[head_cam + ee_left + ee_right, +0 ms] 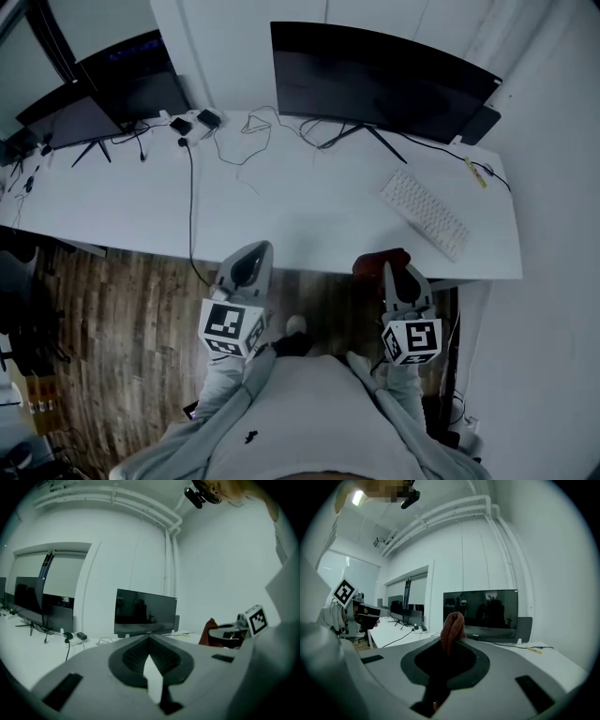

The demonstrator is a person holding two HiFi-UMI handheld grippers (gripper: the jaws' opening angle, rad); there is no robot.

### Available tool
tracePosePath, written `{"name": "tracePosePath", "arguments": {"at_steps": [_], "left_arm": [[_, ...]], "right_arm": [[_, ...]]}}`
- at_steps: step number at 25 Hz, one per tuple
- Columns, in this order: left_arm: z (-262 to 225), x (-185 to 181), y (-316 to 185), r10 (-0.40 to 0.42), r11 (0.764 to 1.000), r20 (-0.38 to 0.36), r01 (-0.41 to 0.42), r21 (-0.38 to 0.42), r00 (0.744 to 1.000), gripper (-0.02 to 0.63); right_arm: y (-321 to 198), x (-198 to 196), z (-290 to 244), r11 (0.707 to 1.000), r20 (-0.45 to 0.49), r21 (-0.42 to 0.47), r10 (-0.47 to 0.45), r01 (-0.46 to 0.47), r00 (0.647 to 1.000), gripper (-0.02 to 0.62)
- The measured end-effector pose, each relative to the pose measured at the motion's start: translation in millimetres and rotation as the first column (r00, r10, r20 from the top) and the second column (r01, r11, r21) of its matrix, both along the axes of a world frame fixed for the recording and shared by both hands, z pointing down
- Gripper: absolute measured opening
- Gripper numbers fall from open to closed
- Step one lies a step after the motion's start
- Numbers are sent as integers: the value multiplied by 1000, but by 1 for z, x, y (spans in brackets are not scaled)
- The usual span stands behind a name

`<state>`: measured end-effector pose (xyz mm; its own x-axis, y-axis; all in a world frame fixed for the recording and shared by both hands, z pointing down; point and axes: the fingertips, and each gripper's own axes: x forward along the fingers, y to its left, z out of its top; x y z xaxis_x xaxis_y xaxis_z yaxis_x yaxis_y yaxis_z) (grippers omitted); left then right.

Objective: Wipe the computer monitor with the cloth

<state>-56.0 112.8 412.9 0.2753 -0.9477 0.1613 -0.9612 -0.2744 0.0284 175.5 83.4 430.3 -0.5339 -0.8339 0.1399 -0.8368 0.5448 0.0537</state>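
White walls closed in a long white desk (309, 220), and the person stood just short of its front edge. The right gripper (451, 645) was clenched on a rust-red cloth (453, 626), a bunched fold standing up out of its jaws. In the head view that cloth (379, 263) sat at the gripper's tip, over the desk's near edge. The left gripper (149, 640) was closed at its tips with nothing between them, hovering beside its partner, near the same edge.

Farther out, a white keyboard (427, 213) lay askew ahead of the right gripper. Beyond it stood the dark curved monitor (375, 80) at the back of the desk, well apart from both grippers. A second screen (122, 89) stood at the far left, with cables (191, 202) trailing across the top.

The cloth looked soft, light and limp. Pinched at one fold, it would likely flop, so a fuller wad presented flat should wipe better. The monitor's panel seemed fragile on a slim stand, so pressure probably ought to be light. The free left gripper could perhaps steady its edge.
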Motion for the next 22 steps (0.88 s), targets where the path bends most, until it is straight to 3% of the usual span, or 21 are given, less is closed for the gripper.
{"name": "tracePosePath", "arguments": {"at_steps": [7, 12, 22], "left_arm": [[18, -20, -24, 24, 998, -24, -25, -49, 999, 20], [30, -18, -44, 48, 996, -24, -50, -73, 999, 20], [22, -13, -123, 30, 998, -14, -30, -48, 999, 20]], "right_arm": [[-14, -31, 9, 999, -28, -37, -5, 4, 1000, 35], [-34, -30, 16, 998, -36, -58, 13, -16, 999, 35], [-122, -23, 13, 999, -25, -36, 11, -12, 1000, 35]]}}
